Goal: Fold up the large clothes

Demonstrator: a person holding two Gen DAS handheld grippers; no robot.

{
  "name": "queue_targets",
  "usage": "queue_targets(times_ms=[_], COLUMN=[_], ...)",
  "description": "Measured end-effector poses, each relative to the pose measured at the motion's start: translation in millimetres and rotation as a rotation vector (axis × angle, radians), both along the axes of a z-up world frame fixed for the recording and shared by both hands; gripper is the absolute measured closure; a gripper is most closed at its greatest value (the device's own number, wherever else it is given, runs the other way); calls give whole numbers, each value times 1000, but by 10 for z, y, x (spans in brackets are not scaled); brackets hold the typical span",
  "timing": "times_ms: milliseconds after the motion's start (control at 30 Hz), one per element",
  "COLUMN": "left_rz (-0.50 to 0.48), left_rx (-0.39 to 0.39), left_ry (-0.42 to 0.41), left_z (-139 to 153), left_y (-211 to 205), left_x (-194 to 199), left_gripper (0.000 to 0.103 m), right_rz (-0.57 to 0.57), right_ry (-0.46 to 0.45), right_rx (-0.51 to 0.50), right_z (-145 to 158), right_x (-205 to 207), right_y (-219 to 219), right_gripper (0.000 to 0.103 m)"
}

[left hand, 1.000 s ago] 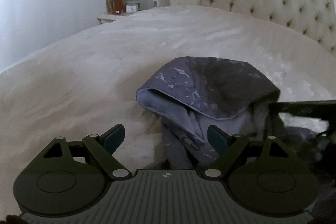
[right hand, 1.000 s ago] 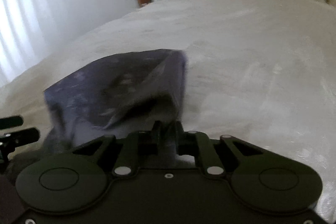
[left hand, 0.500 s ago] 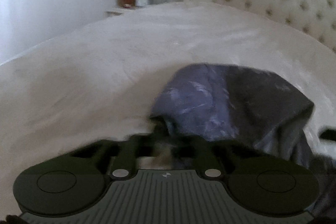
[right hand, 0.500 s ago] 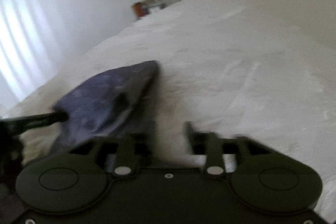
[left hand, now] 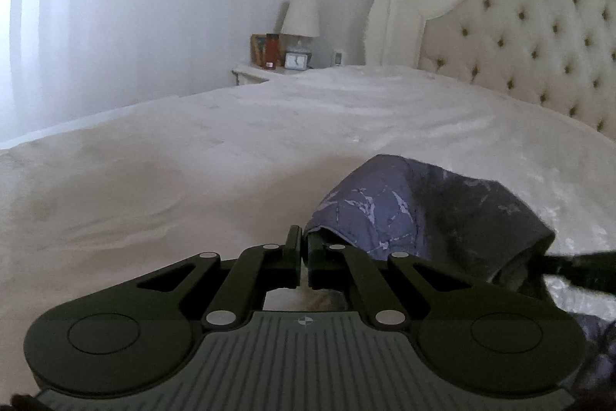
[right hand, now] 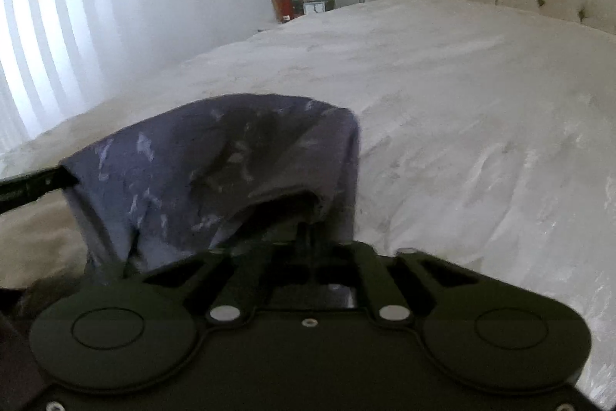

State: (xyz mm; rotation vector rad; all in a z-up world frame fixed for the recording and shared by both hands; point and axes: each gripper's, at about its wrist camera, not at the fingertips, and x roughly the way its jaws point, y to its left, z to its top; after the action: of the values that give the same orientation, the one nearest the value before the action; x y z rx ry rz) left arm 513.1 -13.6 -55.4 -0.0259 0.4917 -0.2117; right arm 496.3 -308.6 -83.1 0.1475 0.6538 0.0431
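Note:
A purple-grey marbled garment (left hand: 427,214) is held up above the white bed (left hand: 192,156). My left gripper (left hand: 303,243) is shut on its left edge. My right gripper (right hand: 310,230) is shut on its right edge, with cloth (right hand: 215,156) draped in front of the fingers. The fabric spans between both grippers and sags down below. The right gripper's fingers show at the right edge of the left wrist view (left hand: 577,266). The left gripper's fingers show at the left edge of the right wrist view (right hand: 34,182).
A cream tufted headboard (left hand: 519,41) stands at the far end of the bed. A nightstand (left hand: 261,72) beside it bears a lamp (left hand: 300,14), a clock and a red bottle. Pale curtains (right hand: 42,37) hang on the left.
My left gripper went from open to shut on the garment's edge. My right gripper opened briefly and is shut on the cloth again. The garment has risen off the bed.

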Motion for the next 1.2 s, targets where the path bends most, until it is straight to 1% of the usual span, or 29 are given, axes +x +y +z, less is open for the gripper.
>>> queue_targets(times_ms=[67,133,167,200,233,267,300,333,367,400,433,467,500,533,600,633,700,800,833,900,967,1033,1100,1200], left_rz=[0,-3,5,6,-18,-44,-49,-45,-39,-40,-44,-44,-36,-17,-2,-13,-60,-136,-162,-184,-177,-137,-100,-50], left_rx=[26,54,79,102,130,149,147,128,100,70,38,17,0,-18,-63,-87,-106,-90,-78,-68,-64,-72,-105,-142], left_ry=[5,37,68,102,169,241,265,257,242,226,203,177,142,97,20,-10,-21,-2,12,50,93,138,202,280], left_z=[-47,-135,-203,-282,-380,-466,-495,-470,-419,-357,-277,-200,-109,-9,167,241,326,296,246,135,-36,-201,-357,-545], left_y=[-23,-77,-117,-137,-169,-190,-186,-155,-115,-67,-7,58,119,176,241,233,127,-117,-248,-373,-426,-375,-298,-149], left_x=[23,93,156,213,299,374,401,392,362,324,267,203,129,41,-87,-127,-114,-32,-16,78,207,304,423,529], left_gripper=[100,99,98,95,95,94,92,89,85,78,73,71,65,58,52,47,42,42,42,42,42,42,42,42], right_rz=[-36,-68,-85,-94,-91,-99,-113,-119,-113,-99,-80,-54,-33,-13,22,38,59,56,49,26,5,-12,-32,-41], right_ry=[-17,29,71,112,141,159,167,158,145,129,110,87,62,36,-25,-53,-85,-75,-68,-44,-14,-1,19,48], right_rx=[49,87,81,56,67,81,89,111,139,160,160,147,134,126,135,145,155,174,182,205,235,273,294,291], right_z=[4,-115,-205,-300,-373,-422,-447,-452,-436,-402,-352,-282,-218,-143,6,68,182,239,231,206,165,127,67,-30], right_x=[-17,50,71,95,132,145,141,114,84,46,7,-52,-140,-200,-336,-388,-341,-133,-76,83,221,323,445,593], right_y=[-168,-325,-378,-410,-454,-495,-537,-598,-644,-684,-708,-730,-741,-759,-777,-786,-752,-692,-653,-660,-686,-717,-723,-711], right_gripper=[98,98,98,98,98,99,99,96,90,86,85,85,70,49,31,31,31,31,31,31,31,31,31,31])
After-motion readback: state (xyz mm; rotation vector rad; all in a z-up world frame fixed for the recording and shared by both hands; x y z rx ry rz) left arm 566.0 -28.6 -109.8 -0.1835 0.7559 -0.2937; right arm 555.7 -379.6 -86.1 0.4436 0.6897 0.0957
